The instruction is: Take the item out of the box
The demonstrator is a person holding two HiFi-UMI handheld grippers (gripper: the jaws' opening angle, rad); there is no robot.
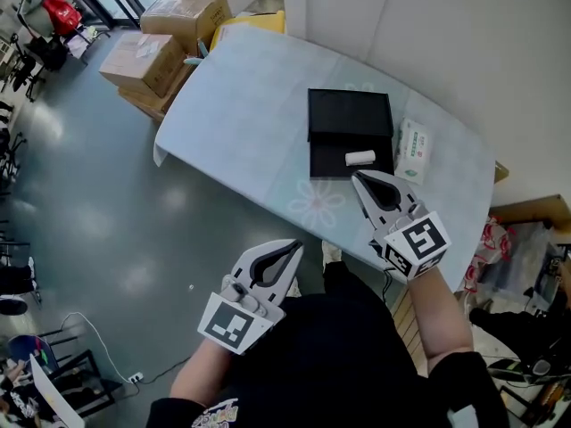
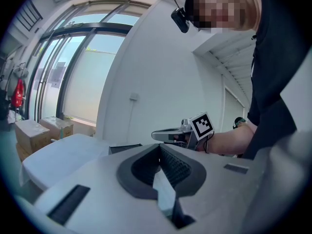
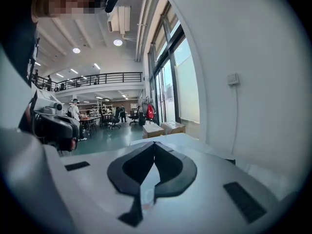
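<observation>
A black box (image 1: pixel 350 114) lies open on the pale blue table (image 1: pixel 241 123), its lid flat behind the base. A small white roll (image 1: pixel 360 158) rests in the base, near its right side. My right gripper (image 1: pixel 356 178) is shut and empty, its tip just at the box's near edge, a little short of the roll. My left gripper (image 1: pixel 296 245) is shut too, holding nothing, off the table's near edge over my lap. In the left gripper view the right gripper (image 2: pixel 157 135) shows ahead, beside the box's edge (image 2: pixel 124 148). The right gripper view shows closed jaws (image 3: pixel 154 143) only.
A white packet of wipes (image 1: pixel 412 148) lies right of the box. Cardboard boxes (image 1: pixel 183 16) and a yellow object (image 1: pixel 252 21) stand on the floor past the table's far left end. A white wall (image 1: pixel 464 43) runs behind the table. Bags (image 1: pixel 495 239) sit at the right.
</observation>
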